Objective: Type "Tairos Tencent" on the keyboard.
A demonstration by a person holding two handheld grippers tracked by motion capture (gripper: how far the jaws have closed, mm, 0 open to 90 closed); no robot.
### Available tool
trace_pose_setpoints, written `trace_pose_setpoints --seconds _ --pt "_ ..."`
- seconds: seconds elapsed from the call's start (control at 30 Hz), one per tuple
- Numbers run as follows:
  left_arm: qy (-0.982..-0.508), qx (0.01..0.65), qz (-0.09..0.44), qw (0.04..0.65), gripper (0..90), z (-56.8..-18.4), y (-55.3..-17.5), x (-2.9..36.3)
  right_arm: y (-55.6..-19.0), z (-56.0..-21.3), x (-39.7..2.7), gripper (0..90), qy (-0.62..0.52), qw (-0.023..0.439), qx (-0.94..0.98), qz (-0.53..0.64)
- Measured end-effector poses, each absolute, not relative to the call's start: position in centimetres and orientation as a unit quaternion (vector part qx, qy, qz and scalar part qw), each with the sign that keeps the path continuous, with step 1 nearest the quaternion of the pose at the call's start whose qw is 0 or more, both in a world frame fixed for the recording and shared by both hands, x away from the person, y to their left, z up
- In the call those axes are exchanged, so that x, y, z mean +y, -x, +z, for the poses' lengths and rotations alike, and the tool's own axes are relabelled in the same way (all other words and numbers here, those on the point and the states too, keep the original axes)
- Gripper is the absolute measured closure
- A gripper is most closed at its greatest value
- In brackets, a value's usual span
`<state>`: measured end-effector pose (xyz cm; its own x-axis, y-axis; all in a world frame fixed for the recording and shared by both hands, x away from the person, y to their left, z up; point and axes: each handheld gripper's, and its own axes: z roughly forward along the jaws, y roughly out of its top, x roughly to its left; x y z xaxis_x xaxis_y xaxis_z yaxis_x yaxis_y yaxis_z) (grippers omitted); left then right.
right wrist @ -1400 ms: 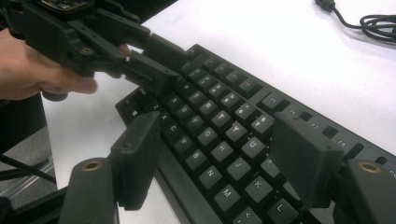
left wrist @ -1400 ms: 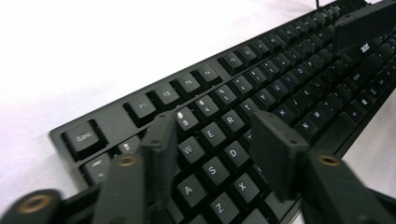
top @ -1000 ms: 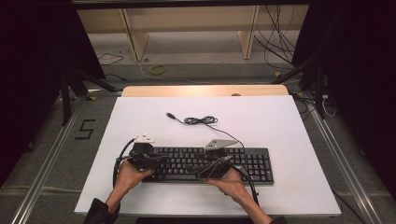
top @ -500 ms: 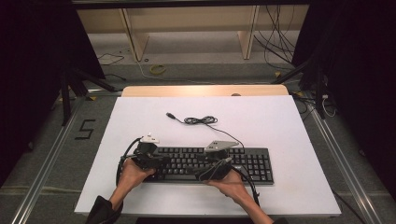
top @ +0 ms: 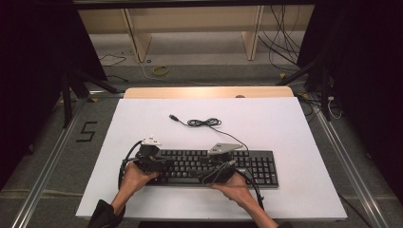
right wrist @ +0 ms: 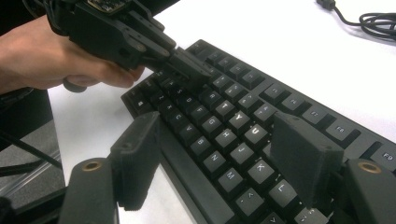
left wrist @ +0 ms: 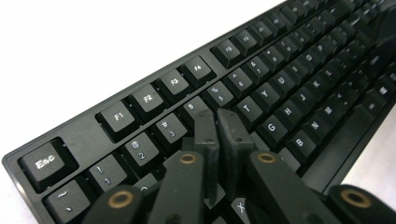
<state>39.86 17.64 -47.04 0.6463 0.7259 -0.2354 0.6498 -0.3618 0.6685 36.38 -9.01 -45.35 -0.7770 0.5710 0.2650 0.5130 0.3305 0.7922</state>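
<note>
The black keyboard (top: 209, 166) is lying flat near the front edge of the white tabletop (top: 285, 123), a little left of its middle, long side running along that edge. You are holding your left tongs (left wrist: 217, 122) over its left end with the jaws pressed nearly together, nothing between them, having just eased apart a touch, tips resting on the keys below the number row. Your right tongs (right wrist: 224, 158) are standing wide, straddling the letter keys at the keyboard's front edge without pinching anything. The tong bodies are covering several keys, and the far key legends are blurring out. The keyboard's cable (top: 202, 122) is lying coiled toward the tabletop's middle. Beyond the back edge, wooden legs (top: 133, 38) and loose wires are showing on a grey floor.
</note>
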Motion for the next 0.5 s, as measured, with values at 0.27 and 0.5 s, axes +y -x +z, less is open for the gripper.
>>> trace_pose_setpoints --seconds 0.27,0.5 --pt "-0.815 0.419 0.040 0.397 73.9 -46.38 -39.54 18.08 -36.38 -45.32 -9.00 34.4 -0.332 0.031 0.815 0.474" --pt "-0.810 0.429 0.028 0.399 59.0 -46.22 -39.32 18.35 -36.40 -45.38 -8.82 34.8 -0.332 0.028 0.814 0.475"
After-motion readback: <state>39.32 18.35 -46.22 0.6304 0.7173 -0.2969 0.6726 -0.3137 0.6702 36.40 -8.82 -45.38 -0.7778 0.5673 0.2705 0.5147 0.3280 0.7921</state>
